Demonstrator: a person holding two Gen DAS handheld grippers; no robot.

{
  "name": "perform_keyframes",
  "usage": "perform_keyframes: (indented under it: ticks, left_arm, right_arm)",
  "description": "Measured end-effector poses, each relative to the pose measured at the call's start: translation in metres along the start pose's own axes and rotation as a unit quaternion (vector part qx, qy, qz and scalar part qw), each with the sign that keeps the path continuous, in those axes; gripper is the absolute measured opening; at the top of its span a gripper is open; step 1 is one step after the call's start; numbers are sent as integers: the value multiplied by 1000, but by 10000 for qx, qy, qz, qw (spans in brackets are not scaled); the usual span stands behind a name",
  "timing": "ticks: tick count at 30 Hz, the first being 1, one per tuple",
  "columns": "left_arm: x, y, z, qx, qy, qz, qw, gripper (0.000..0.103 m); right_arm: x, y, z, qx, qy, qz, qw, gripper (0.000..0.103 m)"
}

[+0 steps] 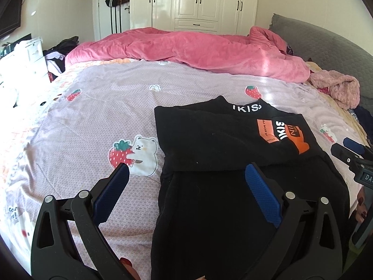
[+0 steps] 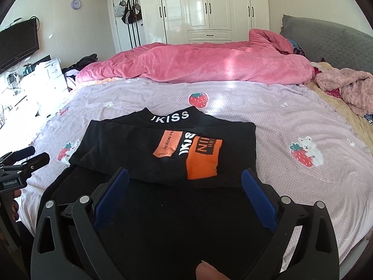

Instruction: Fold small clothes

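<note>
A small black garment (image 1: 209,140) (image 2: 167,210) with orange patches and white lettering lies partly folded on the lilac strawberry-print bed sheet (image 1: 93,107) (image 2: 291,121), its upper part doubled over the lower part. My left gripper (image 1: 187,170) is open above the garment's left edge, one finger over the sheet, the other over the black cloth. My right gripper (image 2: 185,175) is open over the garment's near half, holding nothing. Each gripper shows at the side of the other's view: the right gripper (image 1: 349,150), the left gripper (image 2: 30,156).
A crumpled pink duvet (image 1: 186,49) (image 2: 198,63) lies across the far side of the bed. A fluffy pink garment (image 1: 335,86) (image 2: 349,86) sits at the right edge by the grey headboard (image 2: 331,42). White drawers (image 2: 49,74) and a wardrobe (image 2: 209,7) stand beyond.
</note>
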State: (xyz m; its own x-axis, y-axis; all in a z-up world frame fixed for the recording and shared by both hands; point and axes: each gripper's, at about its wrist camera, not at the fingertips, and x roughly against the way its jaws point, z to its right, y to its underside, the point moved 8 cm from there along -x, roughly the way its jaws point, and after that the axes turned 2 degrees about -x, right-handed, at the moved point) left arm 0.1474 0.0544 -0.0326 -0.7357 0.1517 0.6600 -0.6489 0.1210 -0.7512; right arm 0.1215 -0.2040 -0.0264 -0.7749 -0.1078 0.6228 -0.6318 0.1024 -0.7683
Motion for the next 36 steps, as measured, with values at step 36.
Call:
perform_keyframes:
  ticks: [36]
  left_arm:
    - [39, 40, -20, 112, -299, -160, 9994, 94]
  right_arm:
    - [41, 56, 39, -123, 207, -376, 9990, 97]
